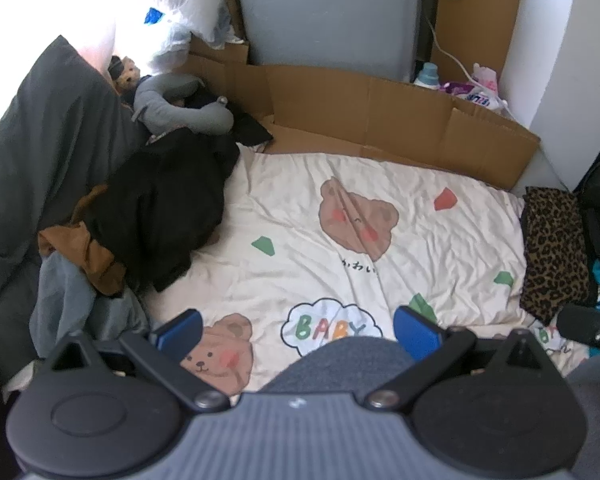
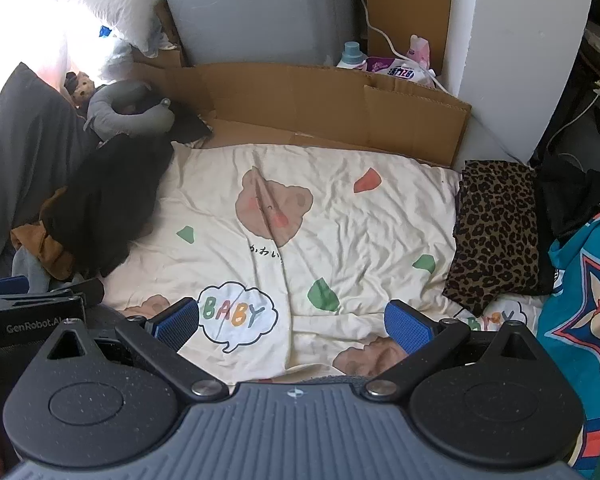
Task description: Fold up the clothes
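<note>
Both tools spread and empty above the bed.

Left tool (image 1: 298, 330) and right tool (image 2: 292, 322) hovered, jaws wide apart, over the bear-print duvet (image 2: 340, 220). Unfolded dark clothes pile (image 1: 160, 204) lay at the duvet's left edge; folded leopard-print garment (image 2: 496, 232) at its right edge, possibly atop something black.

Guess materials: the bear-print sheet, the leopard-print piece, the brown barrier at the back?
Bear-print sheet: looks like matte woven cotton or a blend, going by its fine sharp creases. Leopard-print piece: thin soft fabric, folded flat; fibre unclear. Brown barrier: corrugated cardboard, with its kraft colour, scored folds and raw cut edges.
</note>
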The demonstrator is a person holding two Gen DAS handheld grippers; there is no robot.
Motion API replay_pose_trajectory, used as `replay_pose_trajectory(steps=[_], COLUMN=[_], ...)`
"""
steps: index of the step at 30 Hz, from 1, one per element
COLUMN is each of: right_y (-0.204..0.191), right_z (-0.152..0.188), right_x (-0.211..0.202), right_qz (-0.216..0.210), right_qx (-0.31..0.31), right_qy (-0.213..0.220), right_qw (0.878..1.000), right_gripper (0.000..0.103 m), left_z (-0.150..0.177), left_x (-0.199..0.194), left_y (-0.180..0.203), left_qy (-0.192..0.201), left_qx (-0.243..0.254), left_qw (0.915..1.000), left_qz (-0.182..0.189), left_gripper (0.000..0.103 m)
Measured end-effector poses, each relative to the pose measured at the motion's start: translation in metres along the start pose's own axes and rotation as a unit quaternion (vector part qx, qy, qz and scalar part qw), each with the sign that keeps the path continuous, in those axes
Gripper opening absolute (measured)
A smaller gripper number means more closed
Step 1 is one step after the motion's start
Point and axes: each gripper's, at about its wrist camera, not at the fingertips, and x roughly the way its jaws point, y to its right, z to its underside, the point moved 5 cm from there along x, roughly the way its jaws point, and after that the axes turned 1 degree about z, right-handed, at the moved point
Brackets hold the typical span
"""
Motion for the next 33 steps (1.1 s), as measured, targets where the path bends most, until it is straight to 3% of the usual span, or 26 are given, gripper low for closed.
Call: replay_pose_trajectory(steps=[7,14,33], right_y=[0.0024,0.0030,0.0025], right_z=[0.0019,0.0023,0.0006], right_x=[-0.0012,-0.0019,-0.0028], right_qz=[0.002,0.004,0.007], right_qx=[-0.002,-0.002,0.002], right_qy=[0.003,0.004,0.006], right_qw=[1.000,1.000,1.000], right_gripper=[0.102,0.102,0.102], left_z=[-0.0024,-0.0023,-0.0011], left_x=[0.0013,0.0006,-0.0002], left_y=[0.0003,-0.0052,-0.0005], left_qy=[0.010,0.005,0.005], left_qx=[0.024,0.011,0.007], left_qw=[0.9991,0.9999,0.9999], left_qz=[-0.034,-0.012,-0.011], left_gripper=[0.103,0.103,0.103])
